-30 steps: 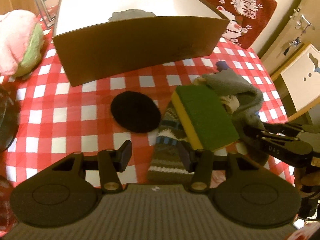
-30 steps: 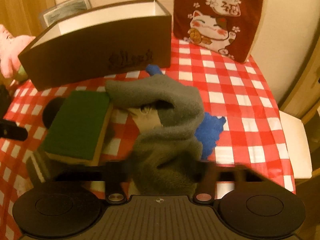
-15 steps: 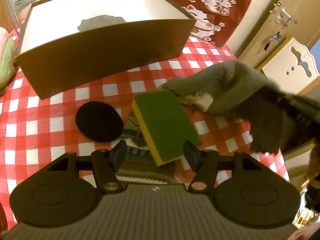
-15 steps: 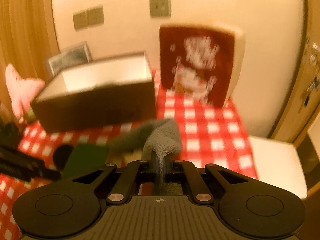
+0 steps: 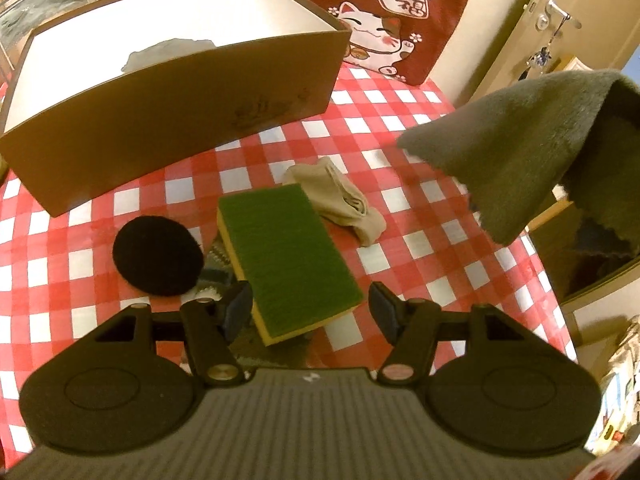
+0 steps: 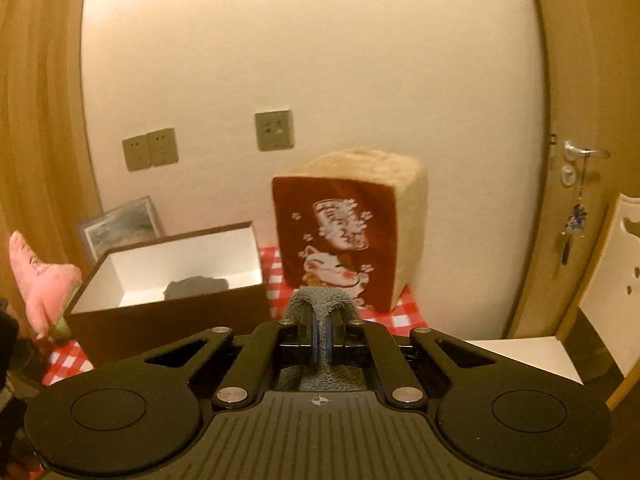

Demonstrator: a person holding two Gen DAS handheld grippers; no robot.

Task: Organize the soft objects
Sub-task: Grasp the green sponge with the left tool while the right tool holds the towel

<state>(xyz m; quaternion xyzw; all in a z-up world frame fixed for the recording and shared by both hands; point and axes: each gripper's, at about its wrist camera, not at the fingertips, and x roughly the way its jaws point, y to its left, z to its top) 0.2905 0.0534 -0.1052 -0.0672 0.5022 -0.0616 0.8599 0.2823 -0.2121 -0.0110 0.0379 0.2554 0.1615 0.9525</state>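
Observation:
A green-and-yellow sponge (image 5: 284, 252) lies on the checked tablecloth over a striped sock (image 5: 216, 260). My left gripper (image 5: 308, 308) hovers above the sponge's near end, open, fingers either side and not pressing it. A black round pad (image 5: 156, 254) lies left of the sponge and a beige sock (image 5: 344, 196) just behind it. My right gripper (image 6: 322, 332) is shut on a grey fleece cloth (image 6: 320, 304). In the left wrist view that grey cloth (image 5: 520, 152) hangs in the air at the right. The brown box (image 5: 180, 120) holds a grey item (image 5: 168, 52).
A red cat cushion (image 6: 344, 248) leans on the wall behind the box (image 6: 172, 312). A pink plush (image 6: 40, 280) sits left of the box, with a picture frame (image 6: 120, 228) behind it. A white chair (image 6: 520, 356) and a door stand to the right.
My right gripper shut on the grey cloth and lifted it off the table, uncovering the beige sock. My left gripper shifted right over the sponge and its jaws widened.

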